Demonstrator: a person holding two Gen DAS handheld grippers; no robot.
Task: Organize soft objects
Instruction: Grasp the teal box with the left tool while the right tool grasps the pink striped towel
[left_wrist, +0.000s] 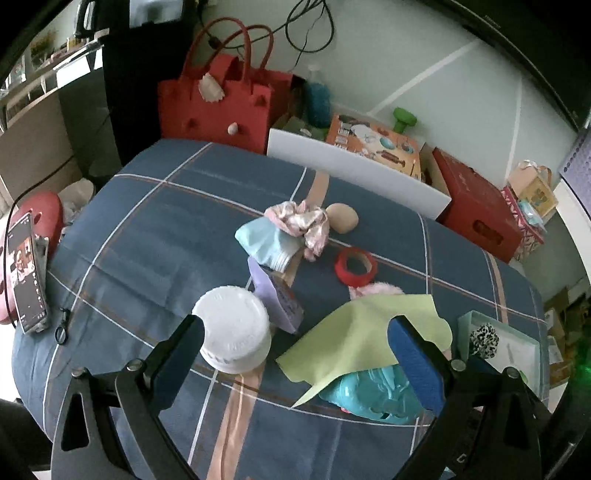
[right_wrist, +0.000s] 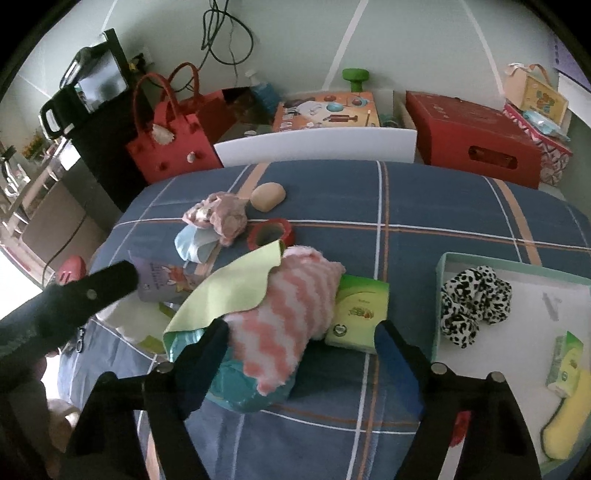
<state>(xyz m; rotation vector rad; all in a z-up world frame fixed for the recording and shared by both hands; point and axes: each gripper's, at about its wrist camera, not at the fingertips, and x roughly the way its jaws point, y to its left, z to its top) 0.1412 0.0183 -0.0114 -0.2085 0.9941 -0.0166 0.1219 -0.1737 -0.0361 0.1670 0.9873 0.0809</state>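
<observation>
On the blue plaid table, a light green cloth lies over a teal soft bundle and a pink-and-white fuzzy sock. My left gripper is open and empty, above the cloth and a white tub. My right gripper is open and empty, with the sock between its fingers. A leopard-print scrunchie lies in a mint-rimmed box. A pink satin scrunchie rests on a light blue cloth.
A red tape roll, a beige sponge, a purple packet, a green tissue pack. A phone stands left. A red bag, white board and red box stand behind.
</observation>
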